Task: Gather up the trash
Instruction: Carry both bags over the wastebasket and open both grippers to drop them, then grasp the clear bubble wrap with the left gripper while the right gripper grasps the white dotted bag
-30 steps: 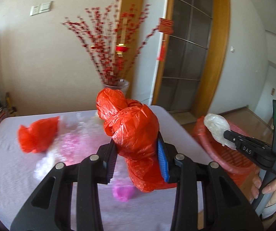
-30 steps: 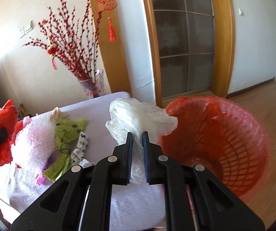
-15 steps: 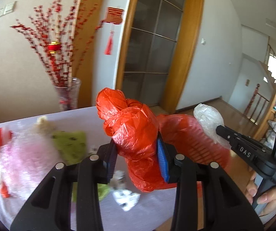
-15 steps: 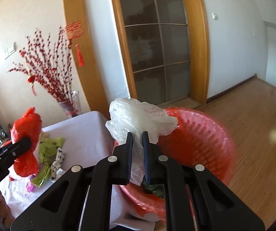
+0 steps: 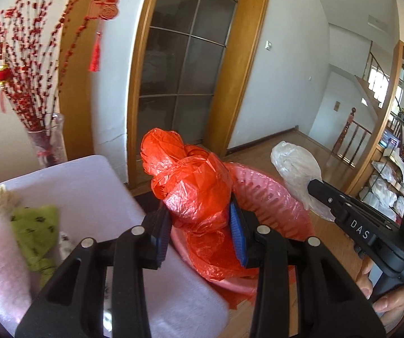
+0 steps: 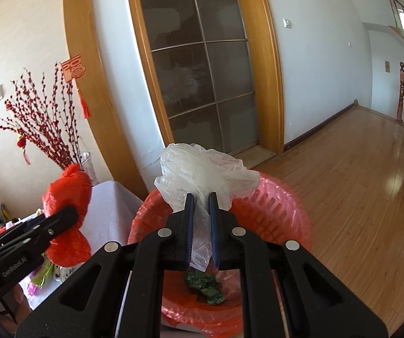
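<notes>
Left tongs [image 5: 200, 226] clamped on red bag [image 5: 193, 186], beside basket [image 5: 269, 197] rim, past bench [image 5: 89, 180] edge. Right tongs [image 6: 201, 219] pinched nearly closed on clear bag [image 6: 199, 169], above basket mouth. Both bags light, soft, crinkly, probably slippery; best gripped at bunched middle. A second ago: over bench, basket off to side; now swung to basket.

We see the left claw [image 5: 202, 225]: black plastic links, silver round rivets, blue ribbed pads [image 5: 237, 239]. The right claw [image 6: 201, 219] has the same build, white "DAS" lettering on its side, bare fingers [image 5: 385, 304] on its handle. "GenRobot.AI" is printed on the left claw's side.
</notes>
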Demonstrator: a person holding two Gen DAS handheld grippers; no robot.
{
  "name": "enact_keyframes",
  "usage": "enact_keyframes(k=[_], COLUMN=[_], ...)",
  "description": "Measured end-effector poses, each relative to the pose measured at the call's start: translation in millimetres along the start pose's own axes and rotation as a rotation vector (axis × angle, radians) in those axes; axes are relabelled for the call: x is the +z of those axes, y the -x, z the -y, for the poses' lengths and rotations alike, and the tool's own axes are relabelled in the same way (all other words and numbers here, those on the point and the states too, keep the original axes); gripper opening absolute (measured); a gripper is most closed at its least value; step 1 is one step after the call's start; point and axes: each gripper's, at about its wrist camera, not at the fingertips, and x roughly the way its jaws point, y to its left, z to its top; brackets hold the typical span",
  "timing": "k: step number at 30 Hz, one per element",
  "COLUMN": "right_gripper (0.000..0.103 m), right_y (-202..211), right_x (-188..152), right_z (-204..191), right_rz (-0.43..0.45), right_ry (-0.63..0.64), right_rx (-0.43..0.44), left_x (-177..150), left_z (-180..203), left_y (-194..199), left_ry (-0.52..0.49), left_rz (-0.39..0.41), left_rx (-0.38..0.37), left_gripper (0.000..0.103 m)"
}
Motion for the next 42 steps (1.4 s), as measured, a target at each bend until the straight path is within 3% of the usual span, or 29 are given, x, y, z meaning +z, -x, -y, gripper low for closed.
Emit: enact_keyframes(k=[17, 20, 22, 24, 29, 42], right_gripper=[0.013, 0.022, 0.035, 0.039, 0.04, 0.04], right_y=[-20, -26, -27, -25, -21, -16], right_x=[9, 7, 4, 1, 1, -2], right_z=[29, 34, 38, 41, 40, -4], right_rz=[0.005, -0.009, -0.015, -0.013, -0.011, -0.026], right_ry=[-0.084, -0.101, -0.111, -0.118, -0.109, -0.006], right_rx=[-0.013, -0.014, -0.021, -0.03, -0.04, 0.019], left_x=[1, -1, -2, -2, -4, -17], left_z=[25, 21, 16, 15, 4, -38], left_y=[-57, -64, -64, -63, -46, 12], left_ry=[-0.029, -0.023, -0.011, -0.006, -0.002, 0.058], left_rz=[-0.067, -0.09, -0.097, -0.098, -0.067, -0.004], left_rx=[-0.059, -0.057, -0.056, -0.047, 0.02, 0.169], left_gripper=[0.042, 0.051, 0.056, 0.06, 0.064, 0.065])
